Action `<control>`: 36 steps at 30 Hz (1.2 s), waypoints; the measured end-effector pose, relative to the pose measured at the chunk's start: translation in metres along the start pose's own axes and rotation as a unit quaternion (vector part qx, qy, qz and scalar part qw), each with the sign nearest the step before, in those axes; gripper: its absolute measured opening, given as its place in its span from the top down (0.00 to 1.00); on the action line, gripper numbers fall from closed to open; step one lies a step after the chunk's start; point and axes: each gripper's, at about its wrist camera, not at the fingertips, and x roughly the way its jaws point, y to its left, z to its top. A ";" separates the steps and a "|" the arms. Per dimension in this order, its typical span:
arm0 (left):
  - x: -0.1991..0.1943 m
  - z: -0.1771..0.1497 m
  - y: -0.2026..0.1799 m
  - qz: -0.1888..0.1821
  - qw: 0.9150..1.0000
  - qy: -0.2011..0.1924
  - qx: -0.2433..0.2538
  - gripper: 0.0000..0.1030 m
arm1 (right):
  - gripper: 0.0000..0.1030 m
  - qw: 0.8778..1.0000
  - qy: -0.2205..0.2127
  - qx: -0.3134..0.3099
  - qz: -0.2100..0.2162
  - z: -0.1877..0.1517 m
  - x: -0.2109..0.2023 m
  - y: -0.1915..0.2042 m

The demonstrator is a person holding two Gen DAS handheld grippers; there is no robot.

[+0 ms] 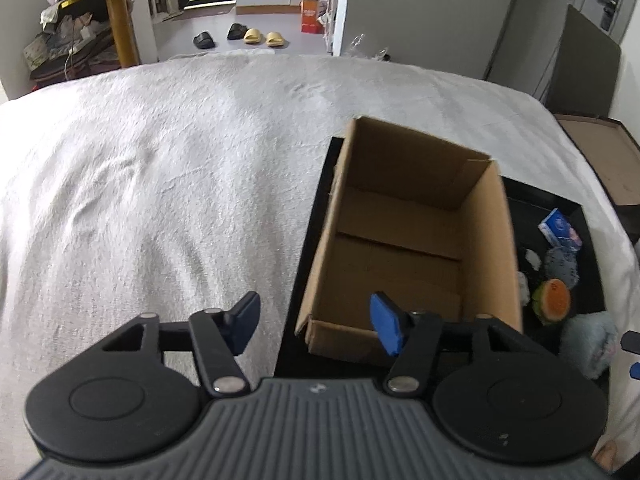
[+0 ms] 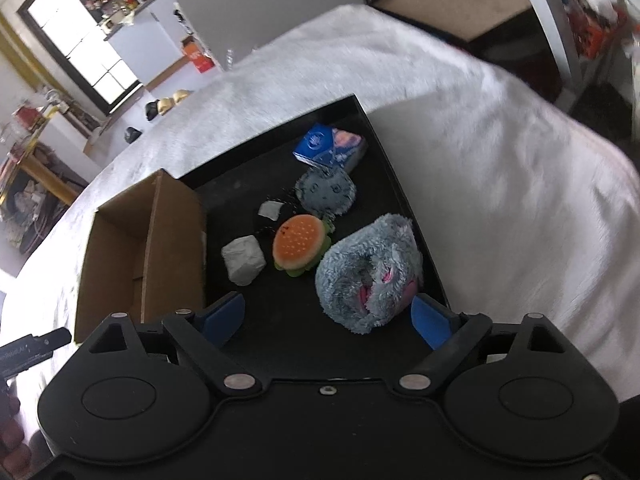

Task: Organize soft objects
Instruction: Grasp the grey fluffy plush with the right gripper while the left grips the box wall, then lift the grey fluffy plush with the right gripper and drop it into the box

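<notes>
Between the spread blue pads of the right gripper [image 2: 328, 320], nothing is being held; the jaws are standing wide apart above the near end of the black tray [image 2: 384, 148]. Just ahead and slightly right of its midline, the fluffy blue plush [image 2: 368, 272] is lying nearest, almost touching the right pad, its long axis running from near-left to far-right. Beyond it, to the left, the burger toy [image 2: 298, 246] and a white lump [image 2: 243, 260] are sitting, with a grey plush [image 2: 326, 192] and a blue packet [image 2: 330, 148] farther off. Left of the tray, the open box [image 2: 140, 248] is waiting, empty. The left gripper [image 1: 314, 322] is hovering with jaws apart over the box's near-left corner, so the right one looks nearer to the plush.
</notes>
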 end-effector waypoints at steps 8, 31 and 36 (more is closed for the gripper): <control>0.030 -0.005 0.004 -0.001 1.000 0.008 0.009 0.52 | 0.14 0.998 0.023 0.064 -0.009 0.005 0.037 -0.019; 0.051 -0.004 0.009 -0.013 1.000 0.013 -0.004 0.90 | 0.41 0.994 0.018 0.103 -0.018 0.008 0.068 -0.032; 0.047 -0.006 0.013 -0.016 1.000 0.013 -0.012 0.89 | 0.47 0.995 0.015 0.097 -0.014 0.005 0.062 -0.029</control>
